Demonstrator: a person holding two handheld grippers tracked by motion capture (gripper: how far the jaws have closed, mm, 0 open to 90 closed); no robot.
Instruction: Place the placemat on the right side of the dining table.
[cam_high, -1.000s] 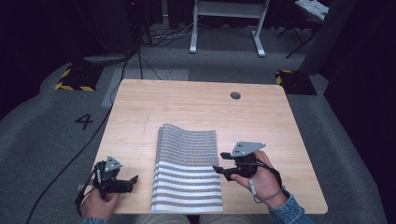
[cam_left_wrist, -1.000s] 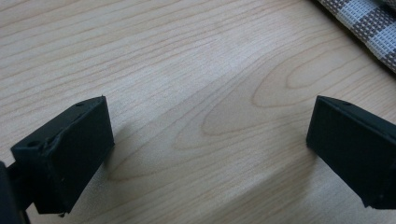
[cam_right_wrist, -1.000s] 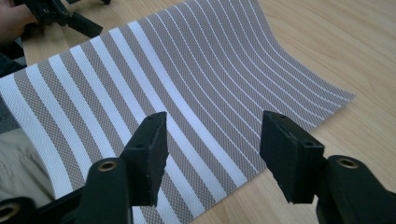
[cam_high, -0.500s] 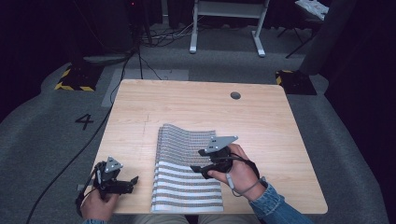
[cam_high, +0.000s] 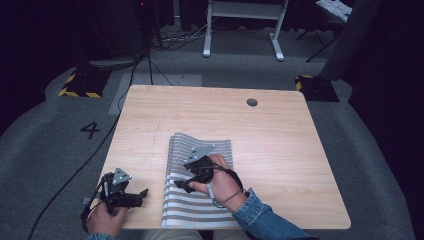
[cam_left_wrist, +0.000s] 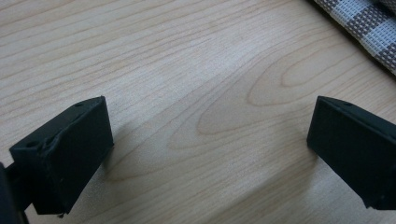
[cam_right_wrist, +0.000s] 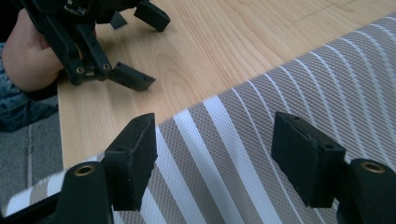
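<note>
Currently logged: striped cloth (cam_high: 199, 185) lay flat on the wooden table (cam_high: 280, 150), near the person's edge, left of centre, its far end slightly rumpled. Right gripper (cam_high: 181, 186) was over the cloth's left half, jaws spread apart with nothing between them; in the right gripper view the grey-and-white stripes ran under both jaws. Left gripper (cam_high: 142, 194) sat on bare wood just beside the cloth's left edge, not touching it, jaws also released and empty. Left gripper view showed wood grain between the jaws and a corner of cloth (cam_left_wrist: 369, 23) at top right. Cable (cam_high: 95, 150) trailed off the table's left side.
</note>
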